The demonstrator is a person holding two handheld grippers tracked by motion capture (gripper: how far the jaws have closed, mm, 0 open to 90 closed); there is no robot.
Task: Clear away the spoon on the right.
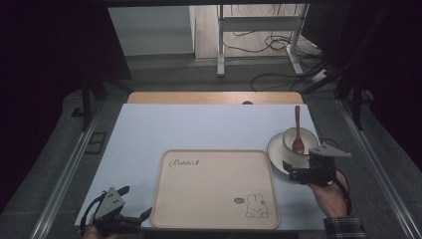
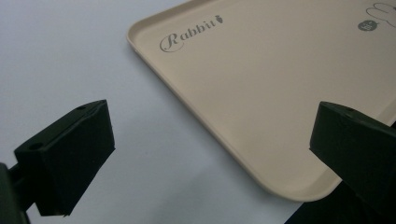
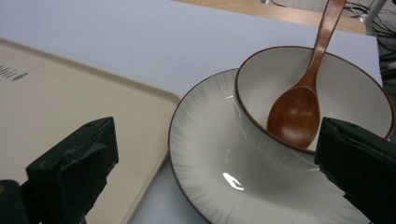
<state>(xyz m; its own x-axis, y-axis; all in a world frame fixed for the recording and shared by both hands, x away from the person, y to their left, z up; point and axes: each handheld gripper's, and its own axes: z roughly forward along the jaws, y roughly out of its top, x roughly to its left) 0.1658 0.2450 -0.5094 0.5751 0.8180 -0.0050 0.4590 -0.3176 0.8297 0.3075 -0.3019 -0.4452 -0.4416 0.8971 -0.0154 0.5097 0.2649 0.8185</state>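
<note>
A white plate (image 1: pixel 276 149) sits on the pale blue mat (image 1: pixel 149 129), just to the right of the big tan tray (image 1: pixel 214 191). The plate's edge looks like it is touching the tray's right rim, but the view there is too small to be sure. A white bowl (image 1: pixel 306 139) with a thin brown rim stands on the plate. A wooden spoon (image 1: pixel 297 132) rests in the bowl, scoop down, with its handle leaning out over the far edge.

The right gripper (image 1: pixel 298 172) is at the near edge of the plate. Its jaws are spread wide apart and hold nothing. In the right gripper view the plate and bowl lie between the two jaws. The left gripper (image 1: pixel 134 211) waits by the tray's near left corner, with its jaws wide apart and empty too.

The plate and bowl look like glazed china, so they are likely hard, smooth and slippery, and they could chip or break if dropped. They are probably a bit heavy together. The plate's thin near rim seems the best place to pinch. The spoon is light and loose, so it may slide or tip if the plate tilts.
</note>
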